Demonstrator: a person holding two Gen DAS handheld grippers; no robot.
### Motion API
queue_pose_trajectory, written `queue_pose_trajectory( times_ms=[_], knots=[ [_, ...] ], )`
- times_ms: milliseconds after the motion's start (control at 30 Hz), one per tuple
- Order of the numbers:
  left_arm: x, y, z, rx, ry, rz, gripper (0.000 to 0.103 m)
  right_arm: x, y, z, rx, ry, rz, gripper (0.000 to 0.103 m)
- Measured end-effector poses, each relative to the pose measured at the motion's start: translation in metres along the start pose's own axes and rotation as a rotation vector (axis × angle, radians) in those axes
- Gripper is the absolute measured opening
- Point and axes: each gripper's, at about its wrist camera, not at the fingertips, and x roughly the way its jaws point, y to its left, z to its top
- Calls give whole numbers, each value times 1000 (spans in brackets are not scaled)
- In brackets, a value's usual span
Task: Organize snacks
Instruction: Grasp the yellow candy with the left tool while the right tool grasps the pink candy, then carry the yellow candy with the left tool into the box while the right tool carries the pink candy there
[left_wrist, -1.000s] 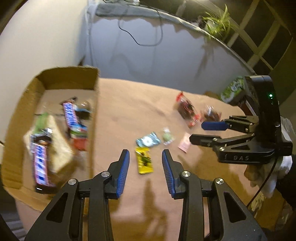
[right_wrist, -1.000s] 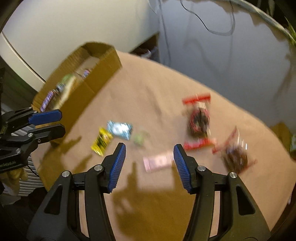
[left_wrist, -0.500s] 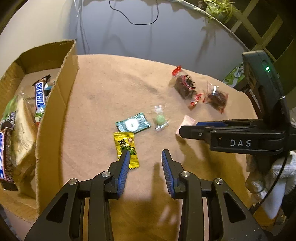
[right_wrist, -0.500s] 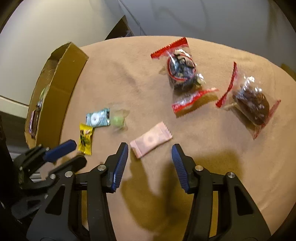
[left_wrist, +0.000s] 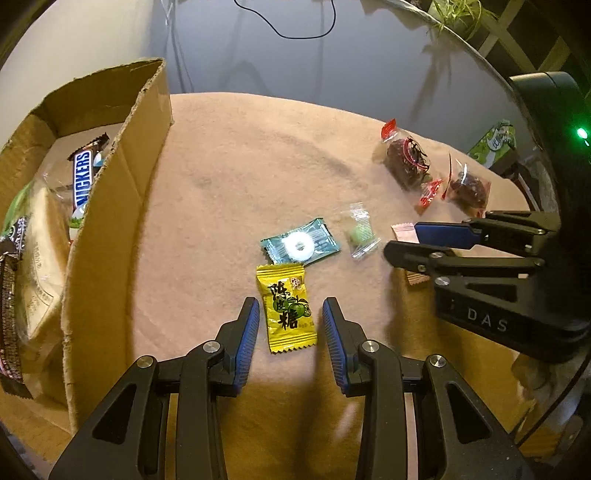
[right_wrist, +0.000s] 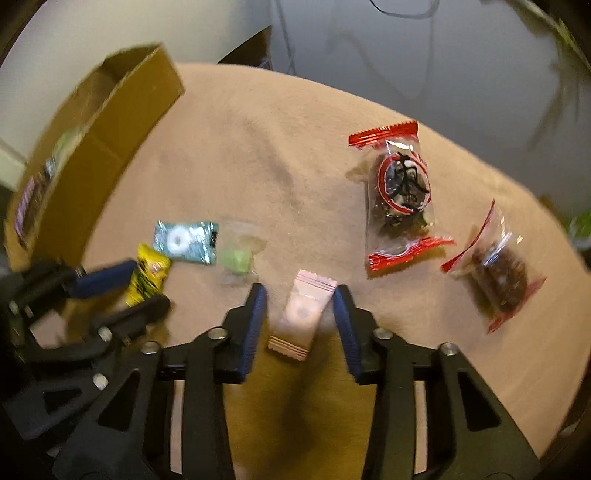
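My left gripper (left_wrist: 290, 314) is open, its jaws on either side of a yellow candy packet (left_wrist: 287, 306) lying flat on the tan cloth. My right gripper (right_wrist: 300, 310) is open, its jaws on either side of a pink candy packet (right_wrist: 304, 314). The right gripper also shows in the left wrist view (left_wrist: 413, 240), over the pink packet (left_wrist: 404, 233). A teal mint packet (left_wrist: 300, 245) and a clear-wrapped green candy (left_wrist: 360, 234) lie between them. A cardboard box (left_wrist: 114, 192) at the left holds Snickers bars (left_wrist: 84, 179) and other snacks.
Two clear red-edged bags of dark dried fruit (right_wrist: 400, 192) (right_wrist: 496, 273) lie at the far right of the cloth-covered table (left_wrist: 240, 155). A green box (left_wrist: 496, 142) and a plant (left_wrist: 458, 16) stand beyond the table's far edge. A cable (left_wrist: 295, 33) hangs on the wall.
Both grippers have come down and forward. The yellow packet now lies between my left jaws, and the pink packet between my right jaws. Nothing has been picked up.
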Motion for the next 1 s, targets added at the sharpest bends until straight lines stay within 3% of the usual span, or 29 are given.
queue_pose_trajectory(
  times_ms=[100, 567, 800, 1000],
  knots=[
    [0, -2, -1, 23, -9, 29, 23, -1, 1, -4, -33, 0, -9, 21],
    [-26, 5, -5, -16, -40, -34, 22, -33, -28, -23, 31, -39, 92, 19],
    [-53, 7, 4, -37, -94, -36, 22, -64, -28, -11, 27, -95, 118, 19],
    [-77, 34, 7, -73, -145, -13, 22, -88, -20, 3, -13, -138, 142, 19]
  ],
)
